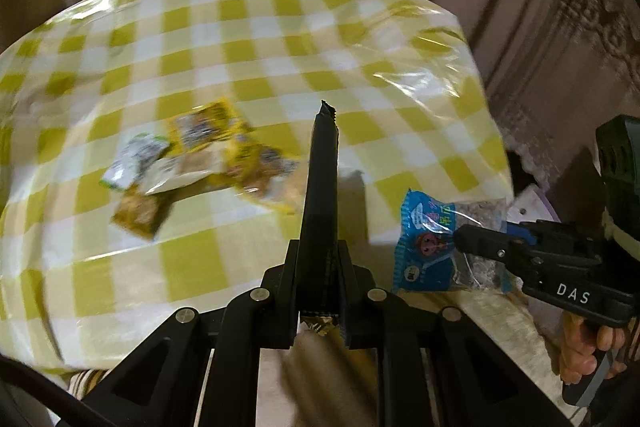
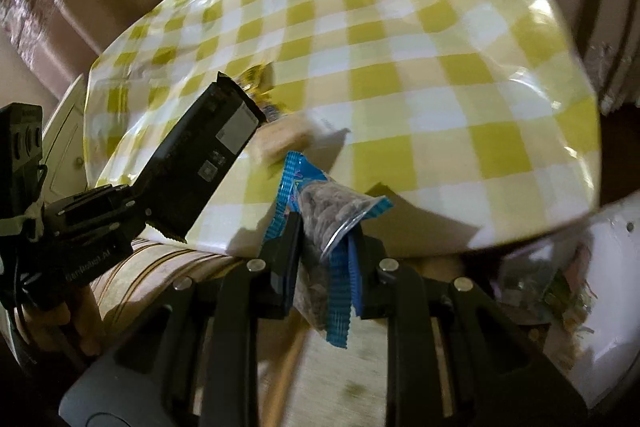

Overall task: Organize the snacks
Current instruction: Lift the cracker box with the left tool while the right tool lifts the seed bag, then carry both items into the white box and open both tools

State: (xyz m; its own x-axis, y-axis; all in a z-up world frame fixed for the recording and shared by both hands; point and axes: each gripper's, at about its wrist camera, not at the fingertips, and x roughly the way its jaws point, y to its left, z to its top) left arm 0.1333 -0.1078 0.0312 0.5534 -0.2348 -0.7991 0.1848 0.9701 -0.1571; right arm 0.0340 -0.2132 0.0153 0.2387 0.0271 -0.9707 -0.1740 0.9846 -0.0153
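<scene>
The left gripper (image 1: 320, 291) is clamped on a black snack packet (image 1: 320, 195). The left wrist view shows this packet edge-on, as a narrow dark strip standing up between the jaws. Only the right wrist view shows its broad face (image 2: 204, 147), with a white label and printed codes.

The right gripper (image 2: 326, 259) is clamped on a blue snack packet (image 2: 320, 211) with a clear window over dark contents. In the left wrist view this packet (image 1: 428, 243) hangs at the near right edge of the table (image 1: 280, 27), which carries a yellow-and-white checked cloth.

The left wrist view alone shows the pile of snack packets (image 1: 192, 163) lying flat on the cloth, left of centre. In the right wrist view the pile is mostly hidden behind the black packet.

A white container (image 2: 568, 275) with mixed wrappers appears at the near right in the right wrist view; its contents are blurred.
</scene>
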